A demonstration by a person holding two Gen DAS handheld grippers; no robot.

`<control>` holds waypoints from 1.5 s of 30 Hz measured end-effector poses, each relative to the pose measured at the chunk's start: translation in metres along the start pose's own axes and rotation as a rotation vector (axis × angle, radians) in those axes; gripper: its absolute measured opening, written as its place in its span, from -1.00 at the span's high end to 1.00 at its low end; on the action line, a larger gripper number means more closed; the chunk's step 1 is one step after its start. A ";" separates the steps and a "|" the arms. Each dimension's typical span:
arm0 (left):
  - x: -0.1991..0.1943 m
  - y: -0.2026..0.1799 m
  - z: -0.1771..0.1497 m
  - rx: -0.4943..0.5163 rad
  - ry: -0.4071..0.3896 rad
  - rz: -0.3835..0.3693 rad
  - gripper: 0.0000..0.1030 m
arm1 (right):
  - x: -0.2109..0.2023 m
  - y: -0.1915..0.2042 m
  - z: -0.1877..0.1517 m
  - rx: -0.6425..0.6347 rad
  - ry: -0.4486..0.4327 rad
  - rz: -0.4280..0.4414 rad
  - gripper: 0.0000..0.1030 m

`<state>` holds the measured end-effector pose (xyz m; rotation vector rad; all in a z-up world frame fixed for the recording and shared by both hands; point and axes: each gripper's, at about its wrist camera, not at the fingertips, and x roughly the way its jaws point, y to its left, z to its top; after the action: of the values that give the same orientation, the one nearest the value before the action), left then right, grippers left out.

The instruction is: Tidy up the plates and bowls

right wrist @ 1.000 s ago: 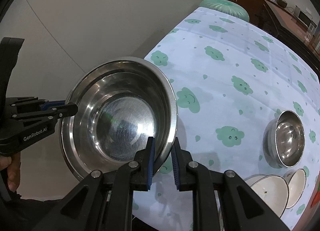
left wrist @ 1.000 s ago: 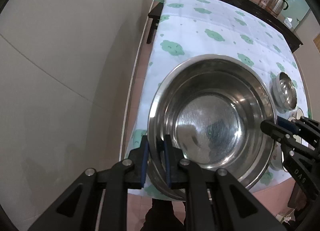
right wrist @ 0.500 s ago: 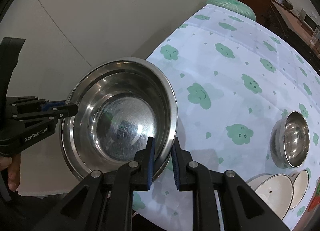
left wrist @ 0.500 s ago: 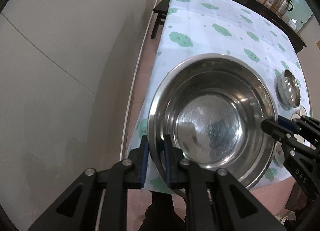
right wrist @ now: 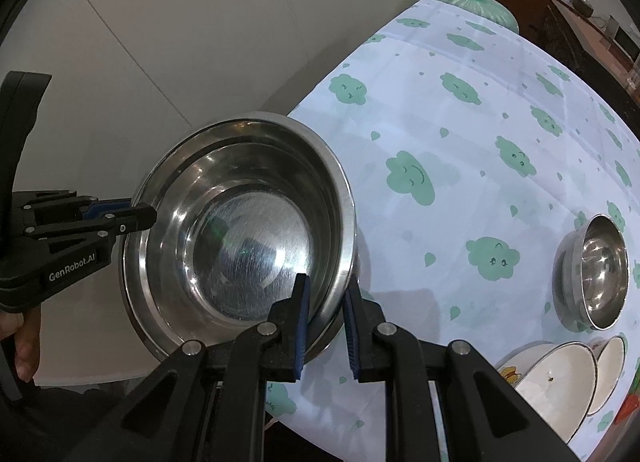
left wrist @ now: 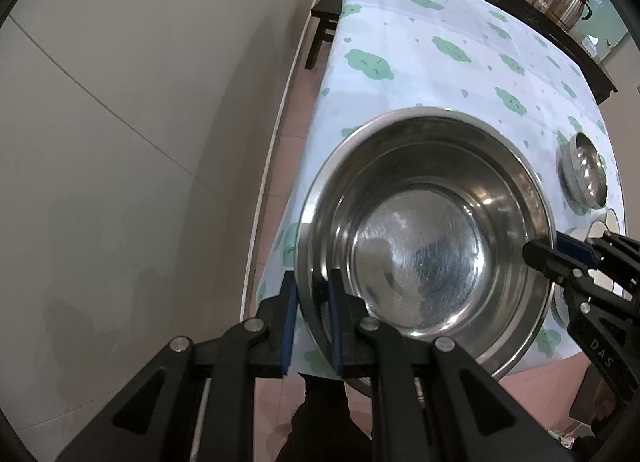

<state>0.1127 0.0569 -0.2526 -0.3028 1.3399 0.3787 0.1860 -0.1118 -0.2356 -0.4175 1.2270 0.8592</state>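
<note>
The large round stainless-steel basin (left wrist: 428,258) looks stiff and fairly light for its width, but its polished wall is slick, so thin rubber pads could slide along it if the load tips. Its rolled rim is the sensible place to take hold, and a wide vessel like this is judged steadier pinched at two opposite points than at one. That is how it is held: the left gripper (left wrist: 310,322) clamps the rim on one side, one blue-padded finger (left wrist: 289,314) outside the wall and the other inside, jaws narrow with the metal between them. The right gripper (right wrist: 325,326) does the same on the opposite edge, its fingers drawn close onto the rim, one pad in the bowl and one out.

From each camera the basin sits directly ahead of the fingertips, its open mouth facing the lens, carried above the near edge of the table draped in a pale cloth printed with green clouds (right wrist: 472,134). A second rim line inside suggests two nested basins, though that is hard to confirm. The inner floor is scuffed with fine scratches and mirrors dark shapes.

Beyond the right fingers, well apart, a small steel bowl (right wrist: 600,274) rests on the cloth, and nearer those fingers lie white enamel bowls (right wrist: 556,374).
</note>
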 end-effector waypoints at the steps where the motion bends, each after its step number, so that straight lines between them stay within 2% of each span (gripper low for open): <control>1: 0.001 0.000 0.000 -0.001 0.002 0.000 0.77 | 0.001 0.000 0.000 -0.001 0.002 0.001 0.64; 22: 0.025 0.004 -0.005 -0.010 0.047 -0.008 0.77 | 0.025 0.001 -0.004 -0.004 0.052 0.012 0.64; 32: 0.035 0.002 -0.007 0.003 0.070 -0.022 0.77 | 0.036 -0.001 -0.006 -0.003 0.080 -0.001 0.64; 45: 0.039 0.002 -0.008 0.011 0.079 -0.027 0.76 | 0.034 0.005 -0.008 -0.038 0.074 -0.043 0.63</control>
<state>0.1123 0.0586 -0.2920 -0.3292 1.4136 0.3390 0.1799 -0.1027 -0.2693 -0.5082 1.2667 0.8369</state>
